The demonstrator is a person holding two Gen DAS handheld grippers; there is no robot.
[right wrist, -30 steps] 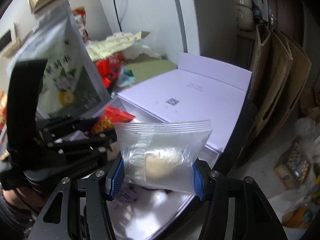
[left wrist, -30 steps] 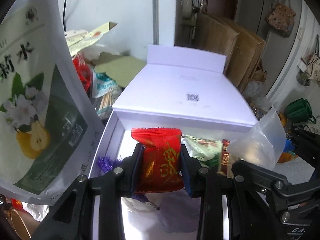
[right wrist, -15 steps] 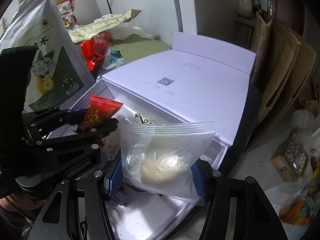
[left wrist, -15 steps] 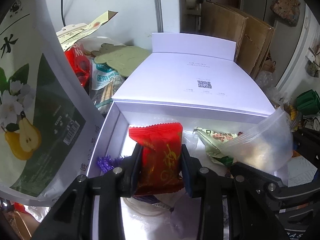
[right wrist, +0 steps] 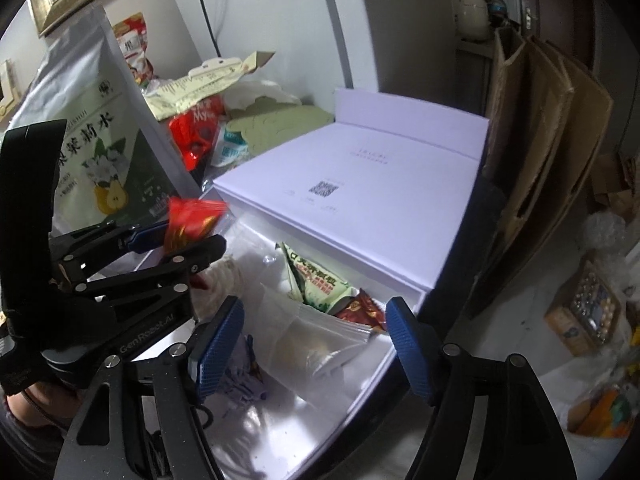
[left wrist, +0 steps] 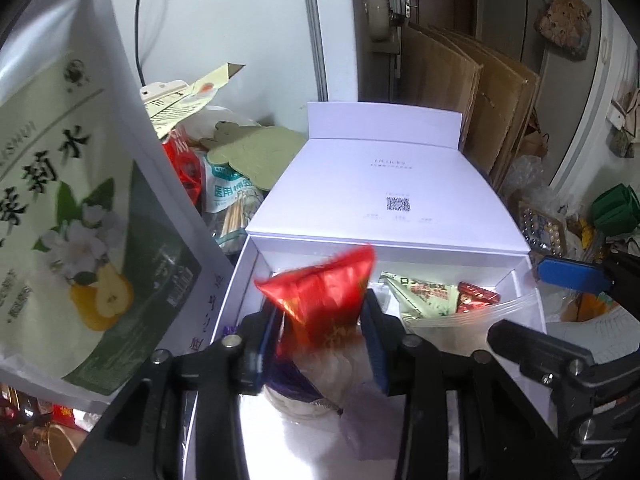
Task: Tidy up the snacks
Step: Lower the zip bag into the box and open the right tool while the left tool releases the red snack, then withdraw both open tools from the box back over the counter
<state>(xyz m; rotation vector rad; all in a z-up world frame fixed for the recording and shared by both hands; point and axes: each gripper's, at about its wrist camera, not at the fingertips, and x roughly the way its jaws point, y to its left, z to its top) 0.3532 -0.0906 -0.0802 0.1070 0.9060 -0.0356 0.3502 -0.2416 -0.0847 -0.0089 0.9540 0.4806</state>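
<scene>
Left wrist view, frame centre: left tongs (left wrist: 320,344) have just been parting, red packet (left wrist: 324,296) slipping loose into the white box (left wrist: 516,276); right tongs (right wrist: 312,344) stand apart over the dropped clear bag (right wrist: 320,344), so withdrawing likely comes next.

Flattened cardboard sheets (left wrist: 476,92) lean against wall. Left of cardboard: white pipe (left wrist: 378,8), black cable (left wrist: 138,36). Right of cardboard: hanging fabric bag (left wrist: 564,24), green folded thing (left wrist: 614,208).
</scene>
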